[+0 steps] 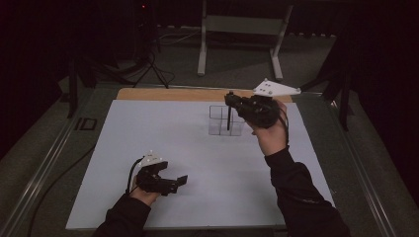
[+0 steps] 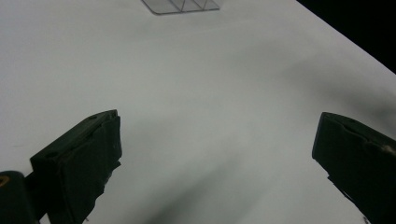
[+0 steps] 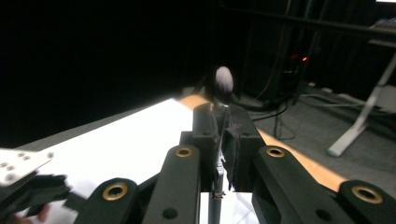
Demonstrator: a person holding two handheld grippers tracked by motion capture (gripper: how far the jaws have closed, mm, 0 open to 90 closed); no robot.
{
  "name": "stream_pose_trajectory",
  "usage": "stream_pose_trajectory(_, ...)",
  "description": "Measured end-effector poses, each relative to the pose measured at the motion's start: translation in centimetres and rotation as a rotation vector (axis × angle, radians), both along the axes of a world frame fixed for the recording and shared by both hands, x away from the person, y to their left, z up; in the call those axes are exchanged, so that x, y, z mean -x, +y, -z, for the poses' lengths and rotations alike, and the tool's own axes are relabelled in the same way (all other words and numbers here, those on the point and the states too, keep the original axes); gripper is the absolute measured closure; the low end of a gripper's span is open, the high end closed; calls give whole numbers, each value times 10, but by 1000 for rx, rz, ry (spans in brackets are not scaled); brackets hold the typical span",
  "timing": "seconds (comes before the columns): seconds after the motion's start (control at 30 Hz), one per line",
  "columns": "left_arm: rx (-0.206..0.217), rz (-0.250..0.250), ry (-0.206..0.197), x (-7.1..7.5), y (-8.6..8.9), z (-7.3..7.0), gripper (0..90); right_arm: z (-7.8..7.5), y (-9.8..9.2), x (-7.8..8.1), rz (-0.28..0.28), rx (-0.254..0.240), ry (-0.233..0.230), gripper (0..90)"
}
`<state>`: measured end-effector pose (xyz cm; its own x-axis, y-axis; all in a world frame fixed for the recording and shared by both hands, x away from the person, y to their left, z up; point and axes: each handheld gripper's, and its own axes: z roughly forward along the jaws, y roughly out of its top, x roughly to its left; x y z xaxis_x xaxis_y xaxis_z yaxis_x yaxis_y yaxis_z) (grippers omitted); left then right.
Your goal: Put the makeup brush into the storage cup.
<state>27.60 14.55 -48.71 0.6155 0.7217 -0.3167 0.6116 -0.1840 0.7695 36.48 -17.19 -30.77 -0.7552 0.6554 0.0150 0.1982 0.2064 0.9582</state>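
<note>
My right gripper (image 1: 230, 100) hangs in the air over the far middle of the white table top (image 1: 163, 133). It is shut on a thin brush (image 3: 223, 80) with a dark handle and a rounded pale head. The handle (image 1: 228, 121) points down into a clear box with several compartments (image 1: 217, 123). In the right gripper view the jaws (image 3: 223, 122) clamp the handle, and the head sticks out beyond them. My left gripper (image 1: 180, 181) rests low near the front left of the table, open, with only bare table between its jaws (image 2: 219, 140).
A bare wooden strip (image 1: 168, 94) runs along the table's far edge. Beyond it stand a grey metal frame (image 1: 242, 29) and a tripod with cables (image 1: 148, 64) on the floor. The clear box (image 2: 180, 4) lies ahead of the left gripper.
</note>
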Motion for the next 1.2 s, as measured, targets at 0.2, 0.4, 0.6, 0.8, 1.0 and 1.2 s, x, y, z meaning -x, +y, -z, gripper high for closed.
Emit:
stream_pose_trajectory(0.2,6,-3,1,0,1,0,26,-8,-6,-14,35,1,-42,835)
stream_pose_trajectory(0.4,8,5,8,-1,0,1,26,-13,-8,-27,77,10,-71,835)
stream_pose_trajectory(0.6,21,7,10,-1,2,1,26,-11,-9,-47,112,13,-65,832)
stream_pose_trajectory(0.8,13,11,11,-1,3,1,27,-6,-10,-65,126,4,-46,830)
stream_pose_trajectory(1.0,20,13,10,0,3,0,27,3,-7,-81,151,13,-4,831)
stream_pose_trajectory(1.2,17,11,5,1,3,-1,27,21,-1,-93,165,18,37,830)
